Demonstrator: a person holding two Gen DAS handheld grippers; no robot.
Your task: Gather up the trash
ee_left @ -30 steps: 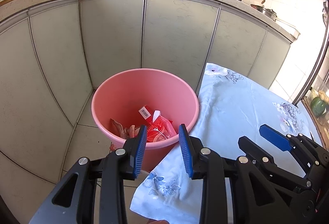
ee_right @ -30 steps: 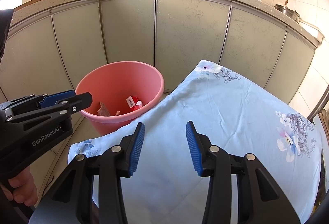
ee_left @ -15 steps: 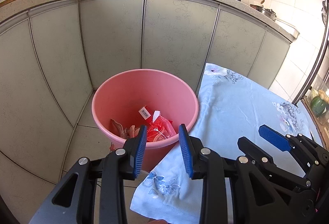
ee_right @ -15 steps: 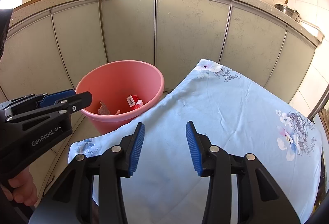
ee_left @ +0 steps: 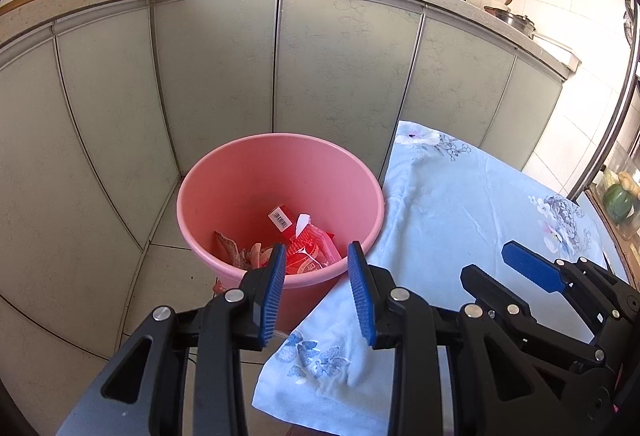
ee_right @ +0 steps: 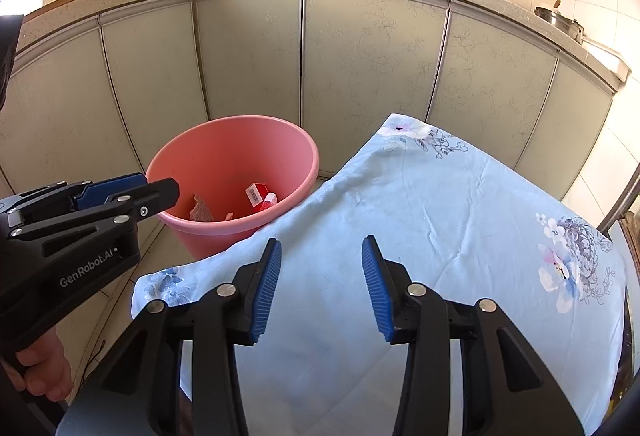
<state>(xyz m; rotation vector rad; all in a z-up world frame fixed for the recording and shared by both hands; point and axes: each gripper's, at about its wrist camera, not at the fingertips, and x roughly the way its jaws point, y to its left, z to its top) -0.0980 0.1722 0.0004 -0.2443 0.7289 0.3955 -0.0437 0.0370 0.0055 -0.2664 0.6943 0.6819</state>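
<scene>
Nothing moved; both grippers, left gripper [ee_left: 316,284] and right gripper [ee_right: 320,278], spread, empty. Wrappers [ee_left: 308,252] in bucket [ee_left: 224,176] ahead: light, crinkly; pinch an edge.

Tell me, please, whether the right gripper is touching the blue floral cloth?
Cannot tell. In the right wrist view the open right gripper sits over the blue floral cloth, but neither contact nor gap shows plainly.

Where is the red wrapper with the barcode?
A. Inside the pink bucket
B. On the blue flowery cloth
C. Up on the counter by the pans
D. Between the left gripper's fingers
A: the red wrapper lies at the bottom of the pink bucket among other scraps.
</scene>
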